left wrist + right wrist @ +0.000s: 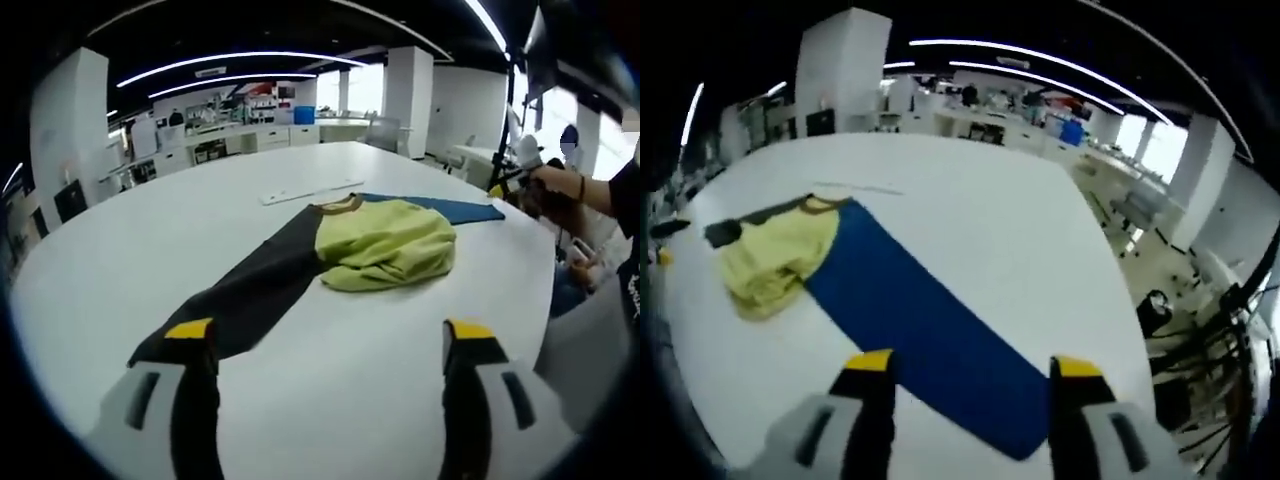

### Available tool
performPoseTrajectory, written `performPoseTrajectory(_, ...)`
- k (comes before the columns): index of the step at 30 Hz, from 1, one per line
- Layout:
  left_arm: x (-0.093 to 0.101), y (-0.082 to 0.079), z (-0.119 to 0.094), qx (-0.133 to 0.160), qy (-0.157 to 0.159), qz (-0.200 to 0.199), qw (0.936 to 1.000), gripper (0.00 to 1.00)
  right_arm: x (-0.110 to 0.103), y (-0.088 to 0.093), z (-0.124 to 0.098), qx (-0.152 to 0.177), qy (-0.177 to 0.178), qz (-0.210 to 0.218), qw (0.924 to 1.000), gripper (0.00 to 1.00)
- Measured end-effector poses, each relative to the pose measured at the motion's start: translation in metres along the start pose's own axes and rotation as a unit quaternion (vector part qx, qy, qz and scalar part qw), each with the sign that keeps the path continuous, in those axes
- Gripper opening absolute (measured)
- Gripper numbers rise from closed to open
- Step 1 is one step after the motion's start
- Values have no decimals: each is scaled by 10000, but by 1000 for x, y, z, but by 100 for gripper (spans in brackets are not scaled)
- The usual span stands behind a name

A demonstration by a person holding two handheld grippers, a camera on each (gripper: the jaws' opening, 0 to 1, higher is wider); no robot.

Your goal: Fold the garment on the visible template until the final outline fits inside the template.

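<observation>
Garment (390,245): yellow-green top with a tan collar, lying bunched in a loose heap on the white table (200,215), not flat and not neatly folded.

Template: a long strip across the table, one half black (250,295), the other blue (930,330). The garment sits on it near the middle, where the two colours meet, and spills past the strip's edge on one side (its outline judged not yet within bounds).

Left gripper (330,345): jaws apart, holding nothing, poised above the black end, well short of the garment.

Right gripper (975,375): jaws apart, holding nothing, above the blue end, likewise clear of the garment.

White strip (305,190): flat on the table beyond the collar; purpose cannot be told.

Person (600,200): at the far table edge in the left gripper view, holding the other gripper.

Progress: early or middling, by judgement. Cloth is gathered on the template, but no clean fold shows. Remaining: spread, fold to fit the outline, keep everything in sight.
</observation>
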State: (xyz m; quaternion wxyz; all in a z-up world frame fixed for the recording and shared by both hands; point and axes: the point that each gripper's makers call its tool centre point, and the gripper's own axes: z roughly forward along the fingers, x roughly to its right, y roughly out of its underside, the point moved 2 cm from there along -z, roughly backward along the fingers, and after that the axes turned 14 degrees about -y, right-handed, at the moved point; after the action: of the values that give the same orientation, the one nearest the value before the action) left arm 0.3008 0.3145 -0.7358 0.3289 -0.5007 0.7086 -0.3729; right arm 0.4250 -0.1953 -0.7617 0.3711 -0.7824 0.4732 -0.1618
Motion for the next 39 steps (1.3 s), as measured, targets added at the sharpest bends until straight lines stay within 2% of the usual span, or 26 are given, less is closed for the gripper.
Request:
performPoseTrajectory(4, 6, -4, 5, 42, 111, 27, 9999, 88, -21, -9, 13, 142, -421, -10, 9990, 64)
performPoseTrajectory(11, 6, -11, 21, 107, 236, 18, 9997, 80, -61, -18, 31, 215, -909, -199, 9954, 59)
performPoseTrajectory(19, 10, -21, 38, 300, 230, -119, 9992, 62, -94, -24, 52, 231, -1349, -513, 9893, 44)
performPoseTrajectory(23, 13, -22, 49, 291, 260, -65, 9992, 58, -113, -26, 58, 270, -1514, -600, 9863, 35)
performPoseTrajectory(27, 16, -21, 62, 258, 292, 70, 9992, 53, -131, -27, 71, 231, -1834, -721, 9801, 25)
performPoseTrajectory(31, 22, -23, 73, 264, 358, 25, 9990, 49, -138, -27, 83, 129, -2049, -746, 9759, 20)
performPoseTrajectory(33, 24, -22, 79, 193, 353, 125, 9991, 47, -148, -25, 85, 82, -2131, -792, 9738, 16)
performPoseTrajectory(39, 25, -19, 99, 143, 296, 184, 9993, 31, -153, -22, 101, -97, -2233, -817, 9713, 11)
